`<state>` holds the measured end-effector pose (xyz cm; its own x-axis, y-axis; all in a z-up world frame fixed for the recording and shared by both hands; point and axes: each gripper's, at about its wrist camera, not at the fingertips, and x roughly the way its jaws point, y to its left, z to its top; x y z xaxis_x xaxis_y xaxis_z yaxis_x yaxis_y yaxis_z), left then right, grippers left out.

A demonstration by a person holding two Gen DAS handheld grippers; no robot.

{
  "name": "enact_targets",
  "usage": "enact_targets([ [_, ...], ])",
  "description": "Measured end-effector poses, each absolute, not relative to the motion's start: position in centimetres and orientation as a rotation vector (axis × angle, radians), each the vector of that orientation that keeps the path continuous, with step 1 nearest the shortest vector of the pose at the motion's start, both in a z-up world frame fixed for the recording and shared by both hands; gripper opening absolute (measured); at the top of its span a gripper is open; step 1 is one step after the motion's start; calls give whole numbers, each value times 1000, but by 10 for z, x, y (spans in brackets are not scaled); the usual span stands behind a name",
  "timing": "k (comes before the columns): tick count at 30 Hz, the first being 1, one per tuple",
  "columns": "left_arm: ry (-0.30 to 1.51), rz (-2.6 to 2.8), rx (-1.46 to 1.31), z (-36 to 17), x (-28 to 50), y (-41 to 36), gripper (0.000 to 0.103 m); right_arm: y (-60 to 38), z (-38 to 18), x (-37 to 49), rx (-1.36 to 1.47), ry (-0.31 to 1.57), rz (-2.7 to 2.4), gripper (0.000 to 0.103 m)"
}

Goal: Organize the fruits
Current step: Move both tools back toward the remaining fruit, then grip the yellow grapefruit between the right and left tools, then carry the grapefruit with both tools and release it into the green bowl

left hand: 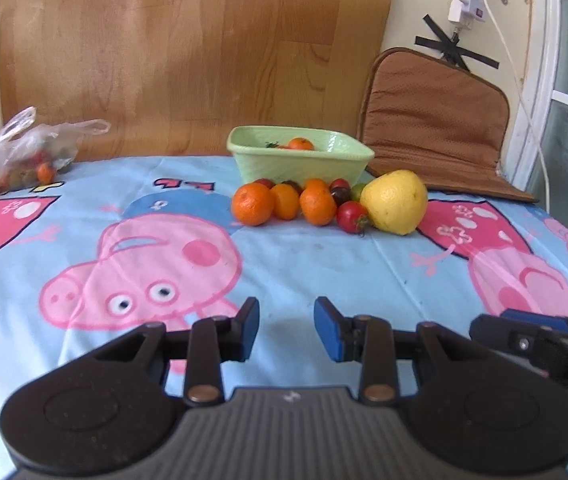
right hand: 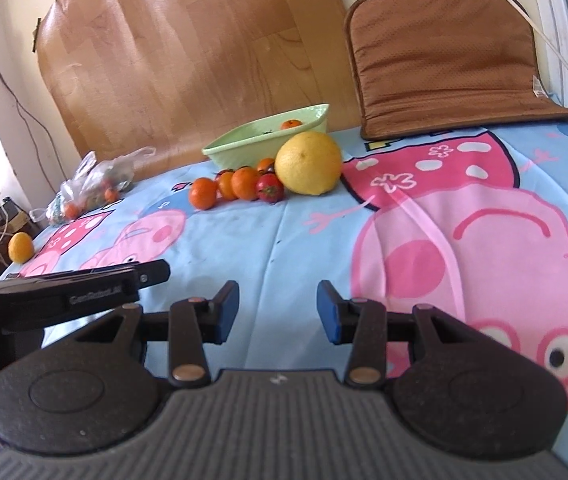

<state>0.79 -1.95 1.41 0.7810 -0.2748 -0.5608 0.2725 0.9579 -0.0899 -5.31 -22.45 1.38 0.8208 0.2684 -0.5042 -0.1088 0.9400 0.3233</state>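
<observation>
The worktop (left hand: 303,264) stretches ahead of me. At its far edge sits the bowl (left hand: 299,158), the pomelo (left hand: 397,202) and oranges (left hand: 254,204) just before it, well beyond my fingers. My left gripper (left hand: 287,328) and right gripper (right hand: 278,310) both gape wide, empty.

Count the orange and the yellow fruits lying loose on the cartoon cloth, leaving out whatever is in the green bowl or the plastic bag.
Orange fruits: 4
Yellow fruits: 2
Total: 6
</observation>
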Motion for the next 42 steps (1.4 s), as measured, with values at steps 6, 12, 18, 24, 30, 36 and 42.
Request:
enact_targets([
  [6,552,-420,42,26,32,-41,31,-237,22,-26,265,559,187,46],
  [12,453,-534,188,33,61,-83,43,-273,38,19,369,558,211,49],
  [18,432,-579,295,24,89,-110,50,-292,36,70,524,616,305,58],
  [24,421,-632,383,12,97,-130,52,-292,19,109,572,696,331,74],
  [30,458,-668,343,10,105,-129,48,-298,0,114,630,712,337,66],
  [36,291,-629,308,48,95,-118,48,-295,37,97,548,591,341,65],
  [42,360,-578,215,62,160,-89,48,-264,76,145,437,515,398,65],
])
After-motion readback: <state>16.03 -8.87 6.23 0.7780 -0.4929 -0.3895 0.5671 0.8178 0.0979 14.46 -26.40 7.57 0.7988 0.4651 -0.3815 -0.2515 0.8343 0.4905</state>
